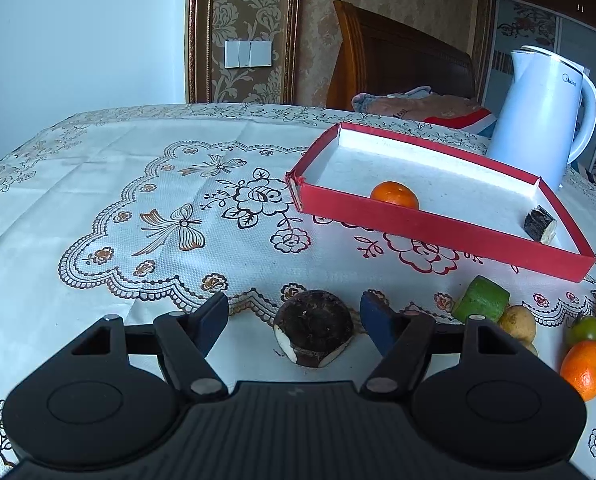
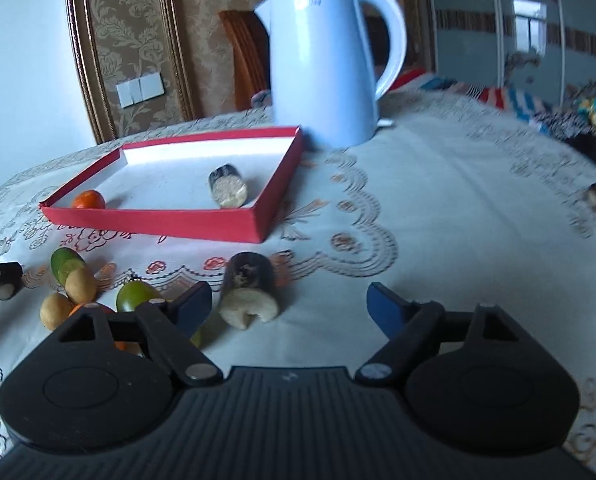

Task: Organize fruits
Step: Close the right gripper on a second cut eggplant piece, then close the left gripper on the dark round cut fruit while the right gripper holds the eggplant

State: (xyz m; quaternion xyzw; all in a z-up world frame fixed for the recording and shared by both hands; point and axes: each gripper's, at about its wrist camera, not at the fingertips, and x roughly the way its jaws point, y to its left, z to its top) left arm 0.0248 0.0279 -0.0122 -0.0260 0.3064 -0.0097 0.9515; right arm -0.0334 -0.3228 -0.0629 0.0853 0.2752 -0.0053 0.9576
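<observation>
Nearest in the left wrist view, our left gripper (image 1: 294, 320) stands partly open around a dark stub (image 1: 313, 326) with pale cut faces; the stub lies on the desk (image 1: 98, 184) between the pads, with a gap to each, so nothing is gripped. Just right of it sit a green chunk (image 1: 481, 299), a tan ball (image 1: 517, 323), a green tomato (image 1: 587, 330) and an orange (image 1: 585, 368), bunched together. In the right wrist view, our right gripper (image 2: 290, 308) is open, and a dark piece (image 2: 250, 288) with a notched pale end lies inside the gap, close to the left pad; we cannot tell if that pad touches it, and the right pad is well clear. Farther back the red tray (image 1: 437, 228) holds a second orange (image 1: 394, 195) by its near wall and a dark log (image 1: 541, 224) at its right end. Behind the tray stands a white kettle (image 1: 537, 116)
</observation>
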